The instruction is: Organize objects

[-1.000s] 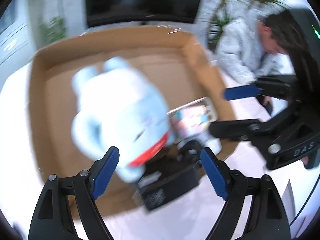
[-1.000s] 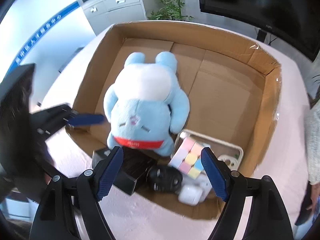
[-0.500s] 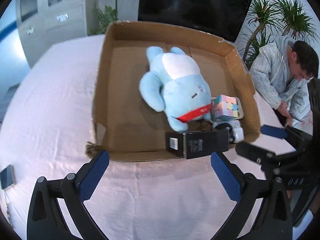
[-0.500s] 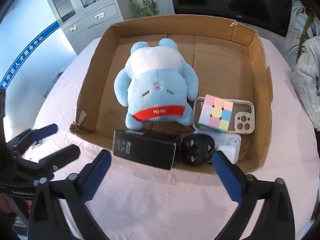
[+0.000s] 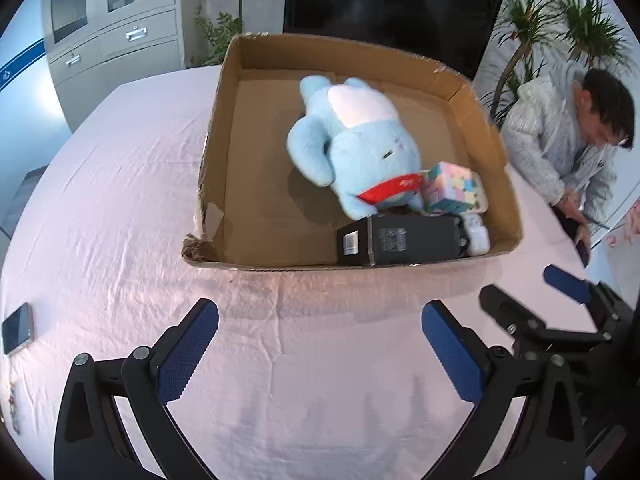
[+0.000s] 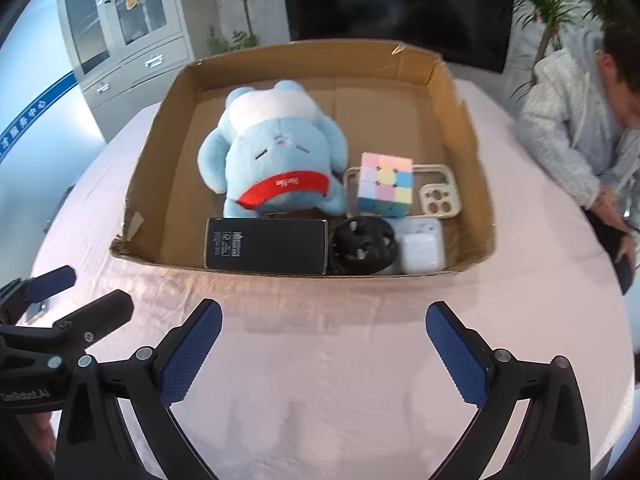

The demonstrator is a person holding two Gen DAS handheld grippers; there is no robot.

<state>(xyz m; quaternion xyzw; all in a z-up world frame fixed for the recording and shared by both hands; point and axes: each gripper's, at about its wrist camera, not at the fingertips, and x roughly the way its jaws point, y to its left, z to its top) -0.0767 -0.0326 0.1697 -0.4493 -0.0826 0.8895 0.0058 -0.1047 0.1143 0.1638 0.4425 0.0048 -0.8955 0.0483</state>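
Nearest the cameras, the left gripper point(image 5: 320, 344) and the right gripper point(image 6: 324, 348) hang over the bare pink cloth of the counter point(image 6: 320, 380), each with its blue-padded jaws spread wide and holding nothing. The two tools sit side by side, each appearing at the edge of the other's view. A smartphone point(image 5: 17, 329) lies flat on the cloth well off to the left.

Just beyond the grippers stands a shallow, open cardboard box point(image 6: 476, 168) with a torn front-left corner. Along its near wall, from left to right, lie a black rectangular carton point(image 6: 266, 246) with a printed label, a black perforated ball point(image 6: 365, 242) touching the carton's right end, and a white earbud case point(image 6: 422, 252) resting on a larger white item just beside the ball.

Behind that row, a light-blue plush toy point(image 6: 276, 160) with a white belly and a red band lies on its back, its head toward the near wall and close behind the black carton. At its right, a pastel puzzle cube point(image 6: 385, 188) sits on top of a beige phone case point(image 6: 440, 198). The left and far parts of the box floor are bare cardboard.

Farther back, a person in a grey jacket point(image 6: 580, 128) sits at the counter's right edge, head bowed. A dark television screen point(image 6: 396, 0), a grey cabinet point(image 6: 124, 40) with glass doors and potted plants point(image 5: 560, 40) line the back wall.
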